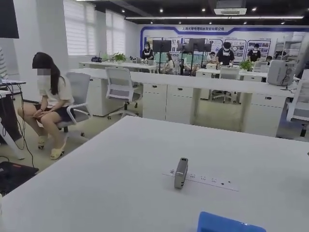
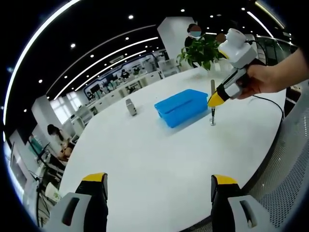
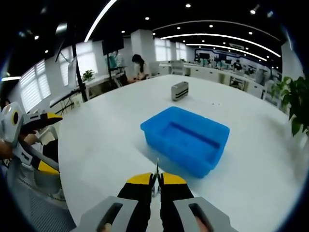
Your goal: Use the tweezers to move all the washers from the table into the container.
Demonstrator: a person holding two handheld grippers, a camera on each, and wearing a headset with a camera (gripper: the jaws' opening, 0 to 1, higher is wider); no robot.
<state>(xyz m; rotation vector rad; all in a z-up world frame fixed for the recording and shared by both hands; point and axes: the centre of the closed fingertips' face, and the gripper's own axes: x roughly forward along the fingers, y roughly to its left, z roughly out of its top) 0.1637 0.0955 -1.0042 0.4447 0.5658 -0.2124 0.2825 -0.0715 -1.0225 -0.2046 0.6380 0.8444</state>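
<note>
A blue container (image 2: 181, 106) (image 3: 186, 137) stands on the white table (image 2: 159, 150); its corner pokes into the bottom of the head view (image 1: 231, 224). My right gripper (image 3: 155, 180) (image 2: 216, 100) is shut on thin metal tweezers (image 2: 212, 104) (image 3: 157, 169). The tweezers stand upright just right of the container with their tip down on the table. My left gripper (image 2: 157, 188) (image 3: 48, 142) is open at the table's near edge, well back from the container, with nothing between its fingers.
A grey adapter (image 1: 181, 172) (image 2: 130, 107) (image 3: 179, 90) sits on a socket strip (image 1: 212, 180) beyond the container. A potted plant (image 2: 202, 48) stands at the table's far end. A person (image 1: 50, 101) sits on a chair to the left.
</note>
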